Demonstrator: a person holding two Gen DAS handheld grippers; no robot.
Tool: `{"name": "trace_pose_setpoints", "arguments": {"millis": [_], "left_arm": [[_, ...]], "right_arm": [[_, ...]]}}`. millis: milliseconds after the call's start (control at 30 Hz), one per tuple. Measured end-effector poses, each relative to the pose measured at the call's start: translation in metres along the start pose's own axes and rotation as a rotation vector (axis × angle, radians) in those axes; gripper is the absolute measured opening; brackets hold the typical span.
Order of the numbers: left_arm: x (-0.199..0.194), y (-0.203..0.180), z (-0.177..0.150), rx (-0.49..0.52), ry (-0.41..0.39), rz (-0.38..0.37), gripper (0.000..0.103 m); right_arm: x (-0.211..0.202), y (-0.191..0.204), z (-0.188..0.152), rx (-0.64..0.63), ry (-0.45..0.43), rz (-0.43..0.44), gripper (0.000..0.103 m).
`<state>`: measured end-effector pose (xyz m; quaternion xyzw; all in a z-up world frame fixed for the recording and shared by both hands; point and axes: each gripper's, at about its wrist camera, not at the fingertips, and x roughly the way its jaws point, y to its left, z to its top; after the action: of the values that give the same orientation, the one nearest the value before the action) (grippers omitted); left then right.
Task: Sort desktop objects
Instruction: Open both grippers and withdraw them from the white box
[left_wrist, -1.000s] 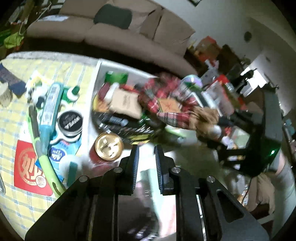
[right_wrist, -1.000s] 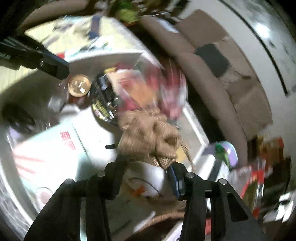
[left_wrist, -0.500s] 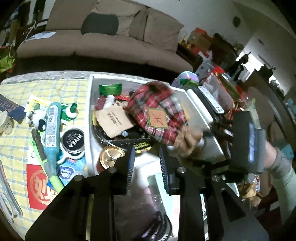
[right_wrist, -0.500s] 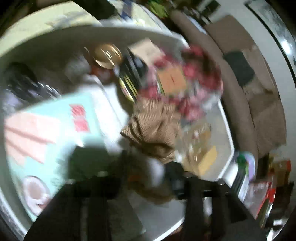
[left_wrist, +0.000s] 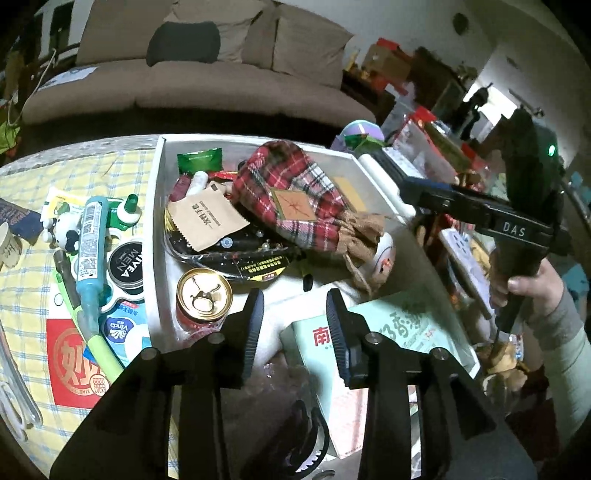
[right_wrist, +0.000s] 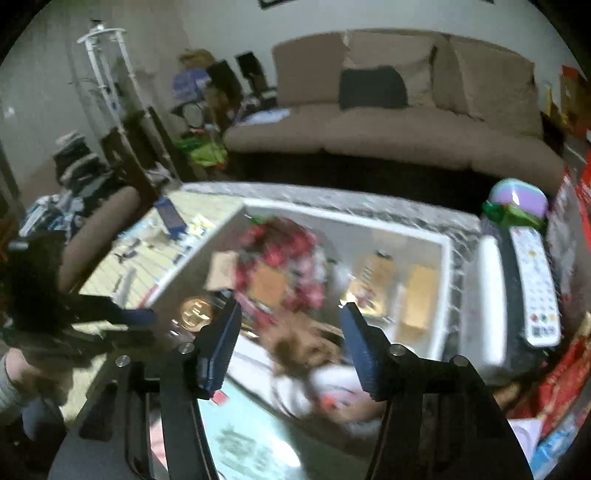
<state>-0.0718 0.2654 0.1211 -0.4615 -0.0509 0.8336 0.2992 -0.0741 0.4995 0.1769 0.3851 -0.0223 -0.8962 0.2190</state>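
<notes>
A white bin (left_wrist: 157, 206) holds a red plaid doll with brown burlap trim (left_wrist: 295, 195), a brown paper packet (left_wrist: 207, 221), a gold-topped can (left_wrist: 204, 291) and a mint green box (left_wrist: 391, 325). My left gripper (left_wrist: 293, 325) is open and empty above the bin's near end. My right gripper (right_wrist: 290, 345) is open and empty above the bin (right_wrist: 448, 258), with the doll (right_wrist: 280, 266) lying below and apart from it. The right gripper also shows in the left wrist view (left_wrist: 421, 192) at the bin's right rim.
Left of the bin, on a yellow checked cloth (left_wrist: 26, 280), lie a blue tube (left_wrist: 88, 240), a Nivea tin (left_wrist: 127, 264), a green toothbrush (left_wrist: 92, 332) and a red packet (left_wrist: 74, 365). A remote (right_wrist: 535, 284) lies right of the bin. A brown sofa (left_wrist: 207, 85) stands behind.
My right gripper opened and let go of the plaid doll, which now lies in the bin, then drew back and up. My left gripper opened wider.
</notes>
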Motion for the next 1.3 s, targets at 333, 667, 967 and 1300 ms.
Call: {"name": "trace_pose_setpoints", "arguments": {"millis": [333,667,967,1300], "left_arm": [[0.0,0.004,-0.008,-0.006,0.013,-0.018,0.033],[0.006,-0.012,-0.016,0.046,0.013,-0.04,0.037],[0.006,-0.032,-0.018,0.122,0.015,-0.026,0.037],[0.011,-0.023,-0.019,0.101,0.019,-0.049,0.039]], "right_arm": [[0.109,0.008,-0.004,0.029,0.237,-0.083,0.043],[-0.003,-0.009,0.018,-0.115,0.142,-0.285,0.06],[0.053,-0.008,-0.028,-0.397,0.359,-0.503,0.038],[0.078,-0.024,-0.04,-0.376,0.404,-0.477,0.007]]}}
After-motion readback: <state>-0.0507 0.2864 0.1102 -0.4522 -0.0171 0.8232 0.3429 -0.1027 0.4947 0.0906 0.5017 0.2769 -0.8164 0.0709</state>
